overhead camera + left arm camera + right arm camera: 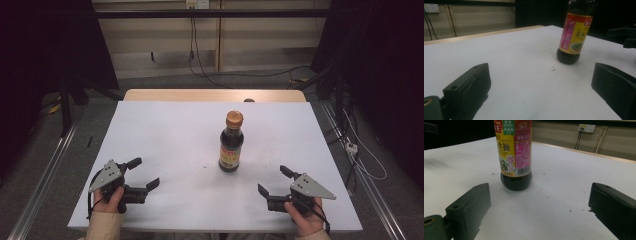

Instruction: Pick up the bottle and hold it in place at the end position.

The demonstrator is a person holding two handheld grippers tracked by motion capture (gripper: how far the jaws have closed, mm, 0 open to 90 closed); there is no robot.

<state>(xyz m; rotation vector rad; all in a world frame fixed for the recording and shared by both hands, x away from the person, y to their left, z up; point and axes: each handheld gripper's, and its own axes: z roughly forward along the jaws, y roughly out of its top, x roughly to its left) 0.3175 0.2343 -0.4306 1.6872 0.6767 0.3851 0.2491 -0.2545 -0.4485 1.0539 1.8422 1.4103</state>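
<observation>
A dark bottle [231,142] of sauce stands upright on the white surface [165,135], ahead of both tongs and between them. It has an orange-brown cap [234,119] and a yellow and pink label [229,157].

The left tongs [144,173] are held in the person's left hand [111,199] near the front edge of the surface. Their jaws stand wide apart and hold nothing. In the left gripper view the bottle [574,32] is ahead and to the right of the jaws, well apart from them, with a few small dark crumbs [553,68] on the surface just before it.

The right tongs [272,179] are held in the right hand [304,220], also near the front edge. Their jaws are wide open as well and empty. In the right gripper view the bottle [515,155] stands near, ahead of the jaws and a little toward the left jaw, not touching either one.

Behind the surface a wooden edge [210,95] shows, and cables [197,60] hang down at the wall.
</observation>
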